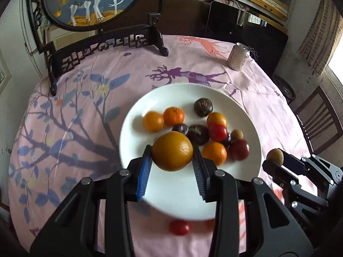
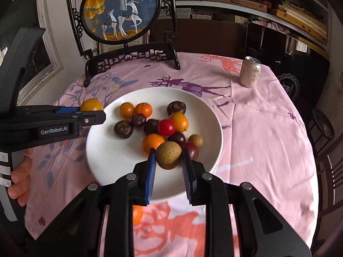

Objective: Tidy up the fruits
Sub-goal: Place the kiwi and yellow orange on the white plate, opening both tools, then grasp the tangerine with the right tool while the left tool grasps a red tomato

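Note:
A white plate [image 1: 171,201] [image 2: 111,162] on the pink tablecloth holds several small fruits: oranges, dark plums, red tomatoes. My left gripper [image 1: 172,156] is shut on a large orange [image 1: 172,151] and holds it above the plate's near side; it shows in the right wrist view [image 2: 91,105] at the plate's left rim. My right gripper [image 2: 168,156] is shut on a small brown pear-like fruit [image 2: 168,155] above the plate's near right part; it shows in the left wrist view [image 1: 275,156] at the right.
A red tomato [image 1: 179,227] and an orange [image 2: 137,214] lie on the cloth in front of the plate. A drink can [image 1: 238,56] [image 2: 250,72] stands at the far right. A framed deer screen [image 2: 126,27] stands at the back. A chair [image 1: 319,117] is at the right.

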A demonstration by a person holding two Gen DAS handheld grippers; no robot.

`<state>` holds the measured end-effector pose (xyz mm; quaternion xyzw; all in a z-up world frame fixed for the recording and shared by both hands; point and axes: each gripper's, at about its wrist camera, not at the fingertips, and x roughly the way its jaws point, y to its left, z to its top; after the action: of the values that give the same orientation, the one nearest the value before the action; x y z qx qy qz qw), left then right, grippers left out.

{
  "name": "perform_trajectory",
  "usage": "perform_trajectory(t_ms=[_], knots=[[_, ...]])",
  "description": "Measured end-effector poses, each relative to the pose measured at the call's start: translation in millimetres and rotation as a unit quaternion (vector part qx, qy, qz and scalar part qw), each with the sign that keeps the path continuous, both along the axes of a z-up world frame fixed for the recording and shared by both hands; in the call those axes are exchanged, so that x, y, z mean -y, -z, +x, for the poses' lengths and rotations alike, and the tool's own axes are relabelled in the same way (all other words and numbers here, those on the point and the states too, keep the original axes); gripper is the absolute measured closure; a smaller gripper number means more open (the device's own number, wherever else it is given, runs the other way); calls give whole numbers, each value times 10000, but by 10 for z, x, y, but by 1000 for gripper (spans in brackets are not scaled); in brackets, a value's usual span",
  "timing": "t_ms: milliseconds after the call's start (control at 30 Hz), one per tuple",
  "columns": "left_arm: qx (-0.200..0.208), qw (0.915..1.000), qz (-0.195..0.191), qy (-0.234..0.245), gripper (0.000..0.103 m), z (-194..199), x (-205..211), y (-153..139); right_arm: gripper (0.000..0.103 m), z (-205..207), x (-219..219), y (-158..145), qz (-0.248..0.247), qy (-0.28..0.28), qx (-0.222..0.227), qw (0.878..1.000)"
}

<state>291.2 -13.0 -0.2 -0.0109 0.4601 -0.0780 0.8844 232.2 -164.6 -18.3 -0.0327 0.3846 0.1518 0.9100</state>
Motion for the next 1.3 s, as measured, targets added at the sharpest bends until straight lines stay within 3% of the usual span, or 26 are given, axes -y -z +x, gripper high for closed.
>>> perform_trajectory(t_ms=[200, 433, 500, 533, 567, 600, 733, 900, 1000, 1100, 1300], knots=[[-334, 9994, 51, 74, 65, 669, 328, 237, 79, 618, -30, 201, -151, 111, -313, 9993], [-497, 9986, 171, 82, 64, 904, 442, 461, 79, 848, 33, 345, -137, 80, -456, 9988], [-470, 9987, 179, 74, 57, 915, 437, 454, 71, 880, 44, 361, -84, 104, -499, 9987], [-429, 9989, 156, 71, 43, 902, 424, 425, 68, 872, 49, 354, -72, 111, -471, 9988], [-345, 9993, 141, 52, 40, 871, 405, 377, 62, 851, 60, 336, -99, 141, -408, 9990], [-260, 9995, 142, 46, 40, 830, 384, 318, 57, 820, 67, 307, -139, 160, -342, 9992], [50, 10000, -49, 15, 40, 497, 233, 11, 56, 584, 152, 78, -125, 212, -91, 9997], [601, 9982, -71, -35, 31, -373, -27, -270, 48, -126, 320, -217, -94, 348, 261, 9990], [764, 9970, -3, -147, 30, -925, -179, -187, 47, -609, 374, -203, 228, 273, 303, 9989], [626, 9975, -111, -303, 30, -1302, -328, 17, 47, -944, 343, -93, 484, 278, 238, 9982], [248, 9974, -280, -615, 30, -1584, -589, 291, 47, -1126, 70, -2, 336, 8, 71, 9994]])
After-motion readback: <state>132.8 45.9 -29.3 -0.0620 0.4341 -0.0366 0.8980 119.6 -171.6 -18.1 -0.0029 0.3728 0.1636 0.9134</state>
